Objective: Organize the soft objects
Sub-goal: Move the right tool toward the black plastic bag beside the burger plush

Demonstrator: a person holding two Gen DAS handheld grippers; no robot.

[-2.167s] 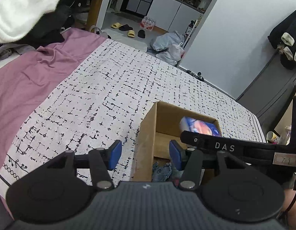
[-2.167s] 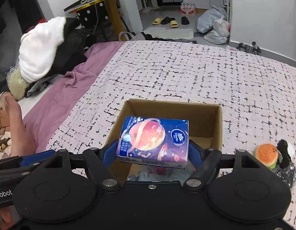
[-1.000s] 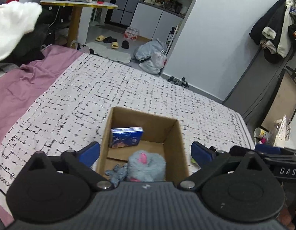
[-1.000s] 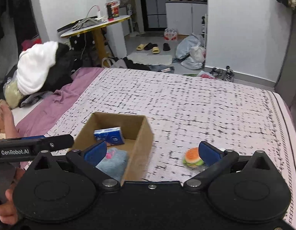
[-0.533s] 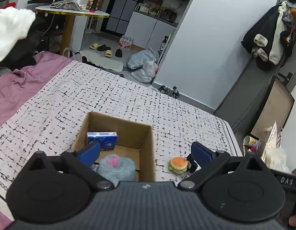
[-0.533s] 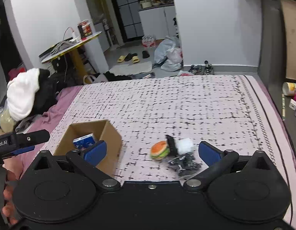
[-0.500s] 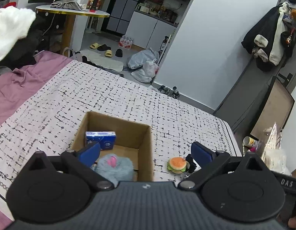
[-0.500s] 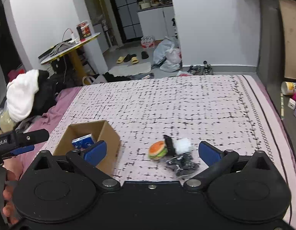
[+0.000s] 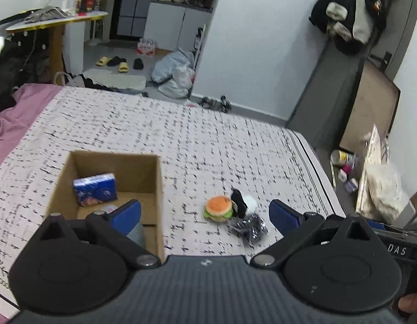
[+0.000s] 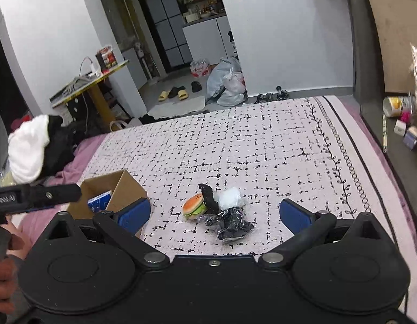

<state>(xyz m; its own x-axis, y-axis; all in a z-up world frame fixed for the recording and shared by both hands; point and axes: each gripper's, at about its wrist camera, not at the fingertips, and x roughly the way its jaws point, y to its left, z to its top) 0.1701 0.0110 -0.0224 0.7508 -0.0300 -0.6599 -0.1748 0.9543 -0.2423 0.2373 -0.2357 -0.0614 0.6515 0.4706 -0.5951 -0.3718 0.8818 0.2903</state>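
A cardboard box [image 9: 158,189] [image 10: 127,189] stands on the bed and holds a blue tissue pack [image 9: 95,189] [image 10: 99,202] and a grey plush partly hidden behind my left finger. To its right lie a burger plush [image 9: 218,208] [image 10: 193,206], a black-and-white soft toy [image 9: 243,203] [image 10: 222,197] and a clear bag of black items [image 9: 249,229] [image 10: 231,225], close together. My left gripper [image 9: 205,213] is open and empty, above and in front of them. My right gripper [image 10: 215,213] is open and empty, held back from the pile.
The patterned bedspread [image 10: 262,148] stretches far and right to the bed edge. A purple sheet [image 9: 9,113] and a pile of white and black clothes [image 10: 33,151] lie at the left. Cans and clutter [image 10: 397,113] sit on the floor right of the bed.
The right gripper let the tissue pack go into the box. Both grippers then pulled back and turned right, bringing the burger plush pile into view; both are now wide open.
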